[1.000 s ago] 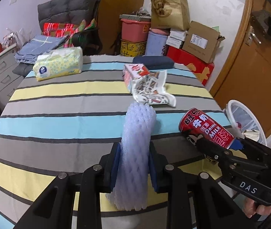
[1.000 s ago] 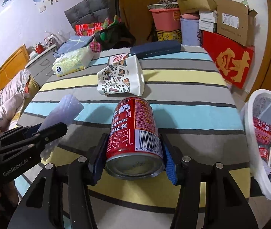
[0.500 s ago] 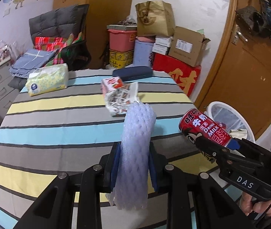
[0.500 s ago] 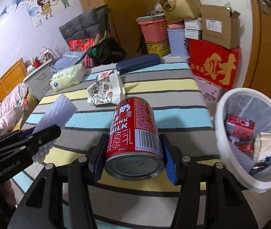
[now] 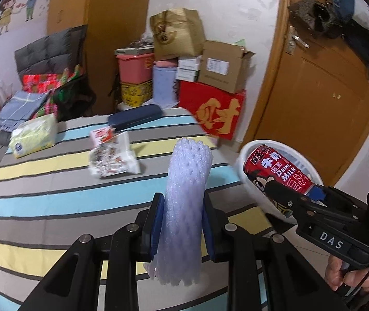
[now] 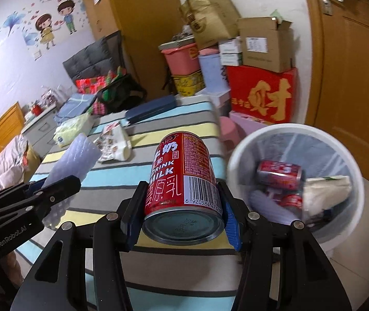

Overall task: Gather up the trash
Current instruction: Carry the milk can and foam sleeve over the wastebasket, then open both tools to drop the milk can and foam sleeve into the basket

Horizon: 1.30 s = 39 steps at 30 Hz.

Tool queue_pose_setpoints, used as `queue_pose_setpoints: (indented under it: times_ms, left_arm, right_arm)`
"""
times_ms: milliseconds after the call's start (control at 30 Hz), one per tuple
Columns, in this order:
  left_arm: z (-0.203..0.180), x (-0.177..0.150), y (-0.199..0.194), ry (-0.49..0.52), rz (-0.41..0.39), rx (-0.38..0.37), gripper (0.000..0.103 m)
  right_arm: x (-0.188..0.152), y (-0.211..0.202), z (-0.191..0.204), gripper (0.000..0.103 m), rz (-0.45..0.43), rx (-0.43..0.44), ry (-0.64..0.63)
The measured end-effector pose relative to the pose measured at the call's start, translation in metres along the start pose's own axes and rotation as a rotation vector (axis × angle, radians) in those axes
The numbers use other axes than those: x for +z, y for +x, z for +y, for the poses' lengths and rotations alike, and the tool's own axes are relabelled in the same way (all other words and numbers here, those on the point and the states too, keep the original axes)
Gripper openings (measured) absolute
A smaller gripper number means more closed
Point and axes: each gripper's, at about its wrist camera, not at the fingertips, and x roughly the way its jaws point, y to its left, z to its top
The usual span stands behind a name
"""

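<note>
Cluttered bedroom: cartoon stickers on a pale wall, an orange wooden door, stacked boxes and a pink tub in the corner. In front, a table under a striped cloth (image 5: 54,197) of grey, yellow and blue bands.

Left gripper (image 5: 182,223): jaws nearly closed, blue pads squeezing a foam net sleeve (image 5: 187,194). Sleeve is pale lilac-white, soft mesh texture, roughly tubular, standing upright out of the jaws with a ragged lower end hanging below them. It sits above the near part of the table.

Right gripper (image 6: 182,223): jaws set wide, pads pressed on both sides of a red milk can (image 6: 182,178). Can is cylindrical, red label with white lettering reading DRINK MILK, barcode panel on white, plain metal base facing the camera. Held off the table's near right edge, just beside the bin. A hand (image 5: 350,277) grips this tool's handle at lower right in the left view.

White waste bin (image 6: 239,160): round, stands on the floor just past the table's right edge, lined with a clear bag. Inside: two more red cans (image 6: 279,175), a crumpled paper carton or bag (image 6: 327,189), something pale lilac at the left side; other contents too blurred to tell.

Left on the table: crumpled printed wrapper (image 5: 111,155), tissue pack (image 5: 32,136), dark blue case (image 5: 135,116).
</note>
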Motion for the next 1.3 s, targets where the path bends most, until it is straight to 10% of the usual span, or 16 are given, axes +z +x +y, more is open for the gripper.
queue_pose_setpoints:
  times_ms: [1300]
  left_arm:
    - [-0.153, 0.023, 0.114, 0.162, 0.118, -0.158, 0.035]
  right_arm:
    - [-0.002, 0.003, -0.142, 0.054, 0.075, -0.221, 0.138]
